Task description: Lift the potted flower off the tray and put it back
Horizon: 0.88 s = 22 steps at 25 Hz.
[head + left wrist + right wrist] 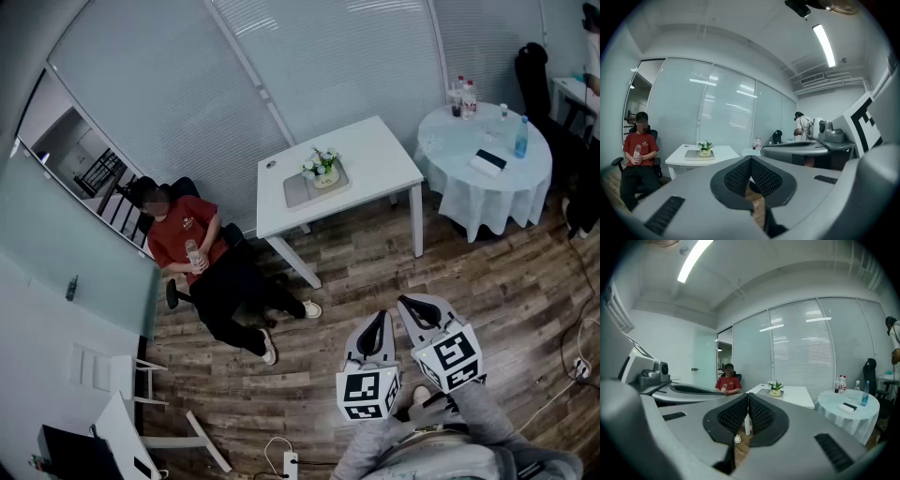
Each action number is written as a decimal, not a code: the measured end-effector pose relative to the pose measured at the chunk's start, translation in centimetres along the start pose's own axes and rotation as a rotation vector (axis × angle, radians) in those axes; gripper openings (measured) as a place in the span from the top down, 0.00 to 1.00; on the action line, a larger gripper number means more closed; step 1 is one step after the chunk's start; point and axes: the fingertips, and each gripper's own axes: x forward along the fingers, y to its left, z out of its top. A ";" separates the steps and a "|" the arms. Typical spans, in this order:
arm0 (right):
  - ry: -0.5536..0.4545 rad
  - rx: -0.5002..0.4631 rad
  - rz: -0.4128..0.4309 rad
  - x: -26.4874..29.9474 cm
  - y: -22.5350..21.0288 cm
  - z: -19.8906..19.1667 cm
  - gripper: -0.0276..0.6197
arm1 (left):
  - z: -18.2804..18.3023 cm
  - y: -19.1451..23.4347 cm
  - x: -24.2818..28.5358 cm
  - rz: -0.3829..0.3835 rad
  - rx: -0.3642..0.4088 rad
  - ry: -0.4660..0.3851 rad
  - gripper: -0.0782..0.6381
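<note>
Nearest us, the left tongs [378, 319] and right tongs [408, 305] hang side by side, each pressed together on nothing. Beyond them lies a stretch of wooden floor [366, 267], so both are well apart from the surface [380, 150]. In the head view the flower [323, 169] sits at about 11 o'clock from the tongs. It stands upright on the tray [298, 192], which lies toward the surface's 8 o'clock end. We judge neither tongs clearly nearer. The right gripper view has the flower almost dead ahead, just toward 1 o'clock, while the left gripper view puts it off at 10 o'clock. At this range the pot is tiny: we cannot make out its rim or a good place to grip. The tray's edge also blends into the surface.
</note>
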 end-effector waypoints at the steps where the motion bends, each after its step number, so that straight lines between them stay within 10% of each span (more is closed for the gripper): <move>1: -0.004 0.000 0.002 -0.1 -0.2 0.0 0.93 | -0.1 -0.1 0.1 0.002 0.000 0.003 0.88; 22: -0.018 -0.007 0.010 6.9 -4.6 0.9 0.92 | 1.3 5.3 7.6 0.032 -0.031 -0.012 0.88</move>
